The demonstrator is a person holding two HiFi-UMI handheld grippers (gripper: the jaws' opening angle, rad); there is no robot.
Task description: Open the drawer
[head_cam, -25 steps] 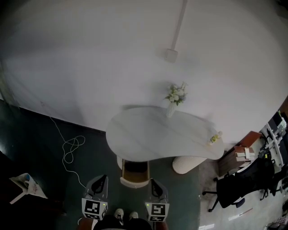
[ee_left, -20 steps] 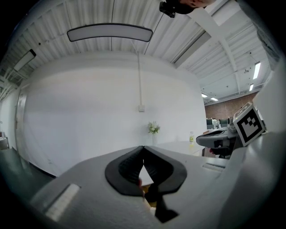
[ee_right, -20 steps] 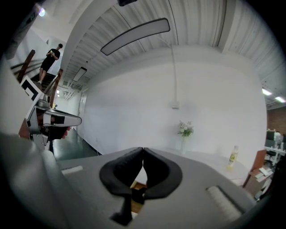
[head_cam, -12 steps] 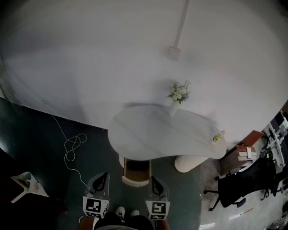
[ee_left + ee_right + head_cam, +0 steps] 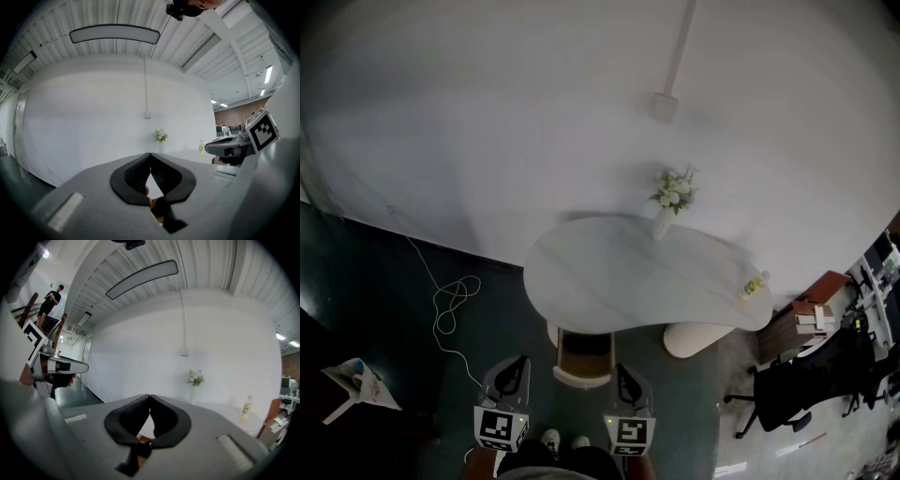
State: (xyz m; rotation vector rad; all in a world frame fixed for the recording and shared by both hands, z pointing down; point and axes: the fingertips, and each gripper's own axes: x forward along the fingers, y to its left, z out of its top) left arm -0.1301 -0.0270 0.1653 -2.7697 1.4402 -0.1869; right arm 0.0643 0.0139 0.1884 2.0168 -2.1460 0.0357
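Note:
Under the near edge of the white table stands a small cream drawer unit; its brown inside shows from above. My left gripper and right gripper hover low in the head view, short of the unit, one on each side of it, touching nothing. In the left gripper view the left gripper has its dark pads meeting at the tips, with nothing between them. The right gripper looks the same in its own view: shut and empty.
A vase of white flowers and a small bottle stand on the table. A white ribbed basket, a black office chair and a wooden side cabinet stand to the right. A white cable lies on the dark floor at left.
The head view has shifted slightly. Both grippers stay shut in about the same places.

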